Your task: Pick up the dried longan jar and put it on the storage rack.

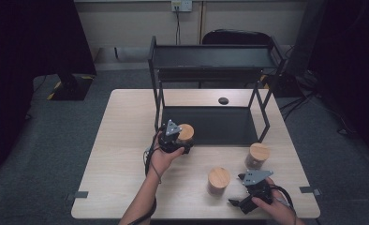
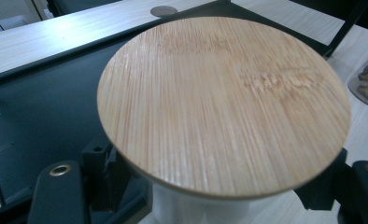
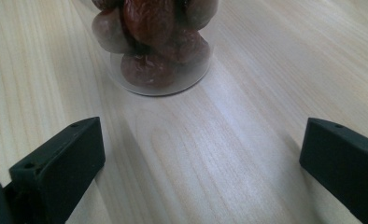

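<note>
A jar with a round bamboo lid (image 1: pixel 186 132) is in my left gripper (image 1: pixel 179 142), just in front of the black rack's lower tray (image 1: pixel 220 126). In the left gripper view the lid (image 2: pixel 224 102) spreads over the white jar body, and the left gripper (image 2: pixel 205 198) has its jaws shut against the jar's two sides. My right gripper (image 1: pixel 254 178) rests near the table's front right, and its jaws (image 3: pixel 201 154) stand wide open with bare wood between them. Ahead of it stands a clear jar of brown dried fruit (image 3: pixel 154 42), bamboo-lidded (image 1: pixel 258 153).
A third bamboo-lidded jar (image 1: pixel 218 180) stands left of the right gripper. The black two-level rack (image 1: pixel 210 58) takes up the table's back middle. A small dark disc (image 1: pixel 223 100) lies behind the lower tray. The table's left part is bare wood.
</note>
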A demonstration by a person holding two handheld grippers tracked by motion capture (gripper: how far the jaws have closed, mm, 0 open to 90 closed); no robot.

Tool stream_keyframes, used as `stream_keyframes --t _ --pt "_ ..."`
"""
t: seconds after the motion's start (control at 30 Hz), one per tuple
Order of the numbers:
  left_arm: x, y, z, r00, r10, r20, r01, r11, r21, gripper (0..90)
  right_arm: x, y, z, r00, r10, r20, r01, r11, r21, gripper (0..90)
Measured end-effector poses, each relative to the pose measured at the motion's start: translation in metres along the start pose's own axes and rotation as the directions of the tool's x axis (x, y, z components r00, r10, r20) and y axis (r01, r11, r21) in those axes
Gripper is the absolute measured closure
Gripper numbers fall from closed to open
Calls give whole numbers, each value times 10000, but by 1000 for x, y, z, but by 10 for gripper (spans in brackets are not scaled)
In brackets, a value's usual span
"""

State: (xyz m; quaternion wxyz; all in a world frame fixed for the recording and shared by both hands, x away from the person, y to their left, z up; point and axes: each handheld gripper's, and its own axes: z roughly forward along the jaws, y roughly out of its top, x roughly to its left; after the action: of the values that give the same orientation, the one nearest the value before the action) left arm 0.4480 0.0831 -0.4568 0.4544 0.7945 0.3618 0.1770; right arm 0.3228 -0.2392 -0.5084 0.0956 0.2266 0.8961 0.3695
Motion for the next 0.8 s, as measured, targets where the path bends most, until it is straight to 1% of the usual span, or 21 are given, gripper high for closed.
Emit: stream_keyframes --t 0.1,0.23,0.43,0.8 --pt "2 2 2 9999 48 -109 -48 10000 61 259 0 0 0 10000 2 0 -2 10000 -1 0" --pt "5 3 5 9998 -62 -214 62 10000 -3 258 0 0 0 10000 0 1 0 10000 -1 0" --pt "10 4 11 9990 -98 -443 99 9999 27 259 0 0 0 10000 0 1 0 10000 0 0" --pt "11 11 21 9974 -118 -708 116 9999 -38 258 0 0 0 10000 2 1 -2 10000 -1 0"
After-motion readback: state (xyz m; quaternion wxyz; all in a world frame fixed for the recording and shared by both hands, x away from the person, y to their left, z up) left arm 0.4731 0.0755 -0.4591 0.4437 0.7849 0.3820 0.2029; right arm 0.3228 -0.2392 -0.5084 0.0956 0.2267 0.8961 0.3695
